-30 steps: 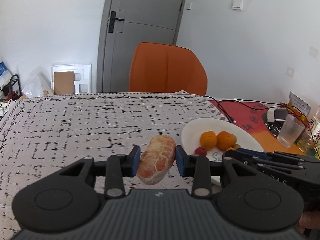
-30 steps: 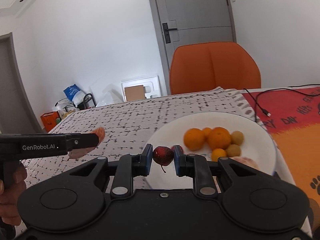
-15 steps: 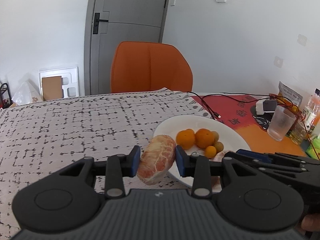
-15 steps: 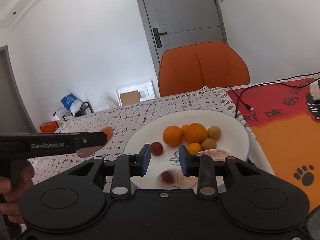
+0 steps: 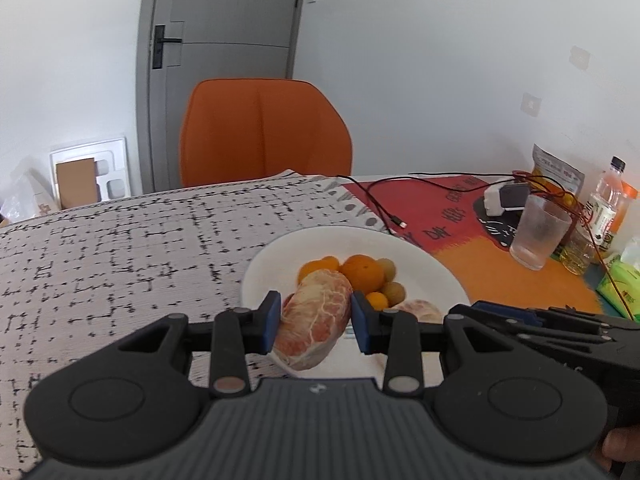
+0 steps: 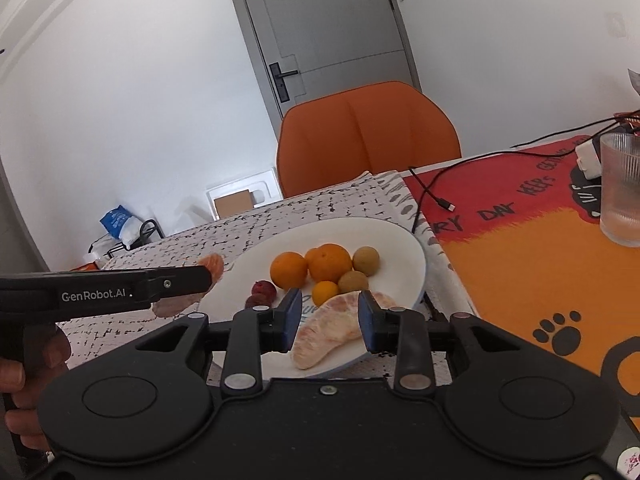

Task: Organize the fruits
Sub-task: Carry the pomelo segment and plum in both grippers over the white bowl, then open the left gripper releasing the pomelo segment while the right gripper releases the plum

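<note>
My left gripper (image 5: 313, 323) is shut on a peeled grapefruit piece (image 5: 314, 326) and holds it at the near left rim of the white plate (image 5: 272, 264). The plate (image 6: 404, 240) holds oranges (image 6: 330, 262), small tan round fruits (image 6: 365, 259), two red fruits (image 6: 264, 290) and a peeled grapefruit wedge (image 6: 332, 330). My right gripper (image 6: 329, 322) is open and empty, its jaws on either side of that wedge, above the plate's near edge. The left gripper with its grapefruit piece (image 6: 214, 266) also shows at the left in the right wrist view.
The table has a black-and-white patterned cloth (image 5: 120, 248) and a red-orange mat (image 6: 520, 248). A black cable (image 6: 432, 192) lies behind the plate. A ribbed glass (image 6: 620, 192), bottles (image 5: 600, 208) and a snack bag (image 5: 556, 172) stand at the right. An orange chair (image 5: 264, 128) is behind the table.
My right gripper opened and let go of the small red fruit, which now lies on the plate. My left gripper moved right with the grapefruit piece to the plate's rim.
</note>
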The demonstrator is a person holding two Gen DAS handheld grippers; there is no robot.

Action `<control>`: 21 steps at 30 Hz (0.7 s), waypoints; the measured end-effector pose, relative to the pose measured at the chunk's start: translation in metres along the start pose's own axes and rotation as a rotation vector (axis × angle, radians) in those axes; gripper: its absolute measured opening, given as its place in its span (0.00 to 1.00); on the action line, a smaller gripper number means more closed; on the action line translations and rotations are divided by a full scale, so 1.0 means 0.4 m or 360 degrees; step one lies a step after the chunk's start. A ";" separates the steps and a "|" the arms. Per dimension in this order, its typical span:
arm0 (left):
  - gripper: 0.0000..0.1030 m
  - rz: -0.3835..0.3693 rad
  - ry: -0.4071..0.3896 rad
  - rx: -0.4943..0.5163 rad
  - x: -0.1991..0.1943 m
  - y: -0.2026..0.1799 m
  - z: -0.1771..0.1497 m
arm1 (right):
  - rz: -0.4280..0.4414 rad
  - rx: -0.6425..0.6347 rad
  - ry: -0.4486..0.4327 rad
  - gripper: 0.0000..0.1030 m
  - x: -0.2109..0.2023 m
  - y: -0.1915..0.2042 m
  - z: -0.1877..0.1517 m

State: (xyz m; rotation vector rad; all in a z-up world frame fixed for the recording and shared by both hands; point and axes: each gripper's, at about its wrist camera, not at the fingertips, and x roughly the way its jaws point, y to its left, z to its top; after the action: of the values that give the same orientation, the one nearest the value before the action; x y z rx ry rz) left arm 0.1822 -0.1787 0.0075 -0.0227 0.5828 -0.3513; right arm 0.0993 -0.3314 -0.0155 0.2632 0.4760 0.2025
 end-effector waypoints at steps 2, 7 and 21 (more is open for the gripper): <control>0.35 -0.0015 0.0006 0.0004 0.009 -0.012 0.003 | -0.0002 0.0013 -0.0001 0.31 -0.002 -0.007 0.002; 0.36 -0.0017 0.0019 0.0006 0.032 -0.043 0.016 | 0.0002 0.0003 -0.0010 0.32 -0.009 -0.012 0.010; 0.52 0.0099 0.0024 0.0003 -0.010 -0.002 0.017 | 0.0043 0.0016 0.0018 0.33 -0.005 0.002 0.006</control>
State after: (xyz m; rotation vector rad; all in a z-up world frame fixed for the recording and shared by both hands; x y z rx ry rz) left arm 0.1826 -0.1789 0.0155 -0.0004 0.5968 -0.2915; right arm 0.0987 -0.3316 -0.0123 0.2784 0.4851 0.2285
